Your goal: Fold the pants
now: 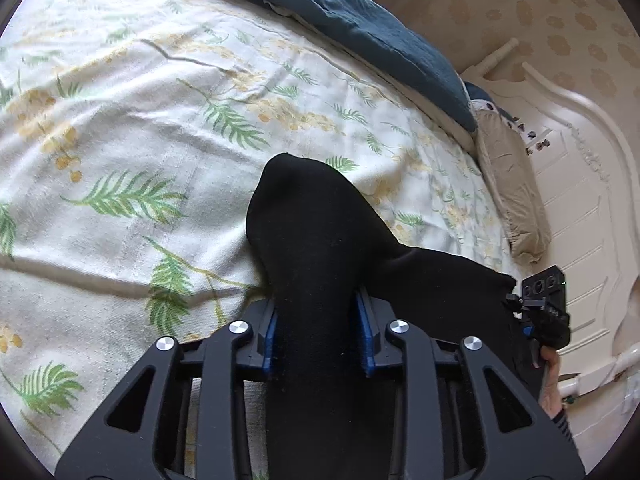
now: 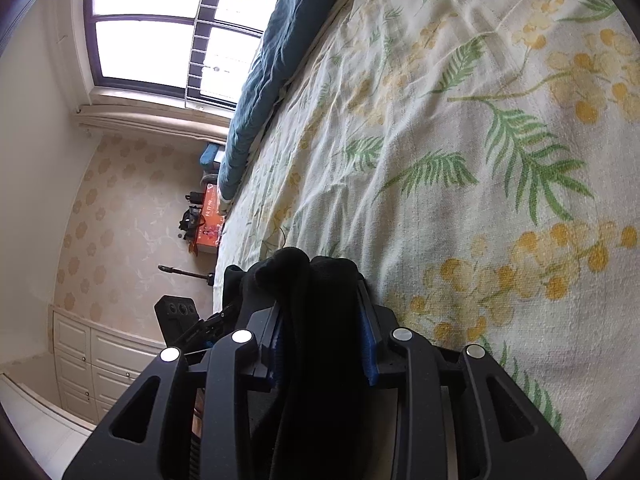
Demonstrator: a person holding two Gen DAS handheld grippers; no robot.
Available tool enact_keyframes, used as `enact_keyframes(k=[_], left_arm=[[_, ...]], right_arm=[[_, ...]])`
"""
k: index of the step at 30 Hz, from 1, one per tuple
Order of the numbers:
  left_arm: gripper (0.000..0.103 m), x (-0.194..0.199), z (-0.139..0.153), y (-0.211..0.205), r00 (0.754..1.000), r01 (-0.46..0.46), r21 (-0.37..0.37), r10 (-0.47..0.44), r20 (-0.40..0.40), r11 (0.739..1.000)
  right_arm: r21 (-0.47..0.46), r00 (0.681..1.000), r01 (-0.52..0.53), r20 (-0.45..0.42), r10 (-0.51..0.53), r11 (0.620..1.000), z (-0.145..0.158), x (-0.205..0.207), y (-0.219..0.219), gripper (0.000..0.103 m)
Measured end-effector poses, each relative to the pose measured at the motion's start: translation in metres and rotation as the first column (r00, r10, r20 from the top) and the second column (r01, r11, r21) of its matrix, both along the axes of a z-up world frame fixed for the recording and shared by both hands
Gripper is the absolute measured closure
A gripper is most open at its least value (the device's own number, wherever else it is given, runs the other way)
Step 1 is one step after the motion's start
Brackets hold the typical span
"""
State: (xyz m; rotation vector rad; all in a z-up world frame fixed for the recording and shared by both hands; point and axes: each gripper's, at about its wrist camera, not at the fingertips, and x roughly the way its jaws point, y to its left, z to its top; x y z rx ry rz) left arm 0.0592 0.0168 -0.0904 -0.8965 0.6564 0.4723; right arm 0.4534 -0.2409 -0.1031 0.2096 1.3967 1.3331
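Observation:
The black pants (image 1: 316, 236) are held up above a bed covered with a floral sheet (image 1: 132, 128). My left gripper (image 1: 320, 332) is shut on a bunch of the black fabric, which sticks out past its blue pads (image 1: 270, 336). The cloth stretches right toward my right gripper (image 1: 540, 312), seen at the right edge. In the right wrist view my right gripper (image 2: 324, 336) is shut on another bunch of the black pants (image 2: 312, 280), held over the floral sheet (image 2: 460, 140). My left gripper (image 2: 188, 320) shows at lower left there.
A dark blue duvet (image 1: 372, 28) lies along the far side of the bed, also in the right wrist view (image 2: 264, 64). A beige pillow (image 1: 512, 196) lies by the white headboard (image 1: 576, 152). A window (image 2: 172, 28), an orange box (image 2: 210, 220) and white drawers (image 2: 92, 364) stand past the bed.

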Motion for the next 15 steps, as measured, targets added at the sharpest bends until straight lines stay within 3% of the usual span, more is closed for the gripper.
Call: enact_keyframes(k=[1,3,5,9,12,15], left_arm=[[0.069,-0.001,-0.001,0.001,1.0,0.0,-0.016,0.0,0.008,1.0],[0.053,-0.004,-0.005,0.005,0.999,-0.002,-0.071,0.005,0.037,0.998],[0.048,-0.009,-0.007,0.005,0.997,0.003,-0.108,0.004,0.072,0.994],[0.024,-0.031,0.005,-0.013,0.993,0.022,-0.092,-0.011,0.12,0.996],[0.014,-0.057,0.009,-0.037,0.987,0.044,-0.094,-0.029,0.155,0.995],[0.012,-0.08,0.001,-0.061,0.98,0.057,-0.149,-0.026,0.199,0.987]], right_arm=[[0.001,1.0,0.004,-0.005,-0.004,1.0,0.0,0.0,0.0,0.07],[0.003,1.0,0.018,-0.025,-0.018,1.0,0.0,0.0,-0.004,0.064],[0.007,0.999,0.028,-0.036,-0.028,1.0,0.006,-0.004,-0.006,0.055],[0.035,0.999,0.048,-0.024,-0.047,0.998,0.027,-0.016,-0.034,0.037],[0.079,0.997,0.069,-0.028,-0.067,0.995,0.039,-0.03,-0.07,0.032],[0.09,0.995,0.102,-0.033,-0.099,0.991,0.041,-0.045,-0.108,0.031]])
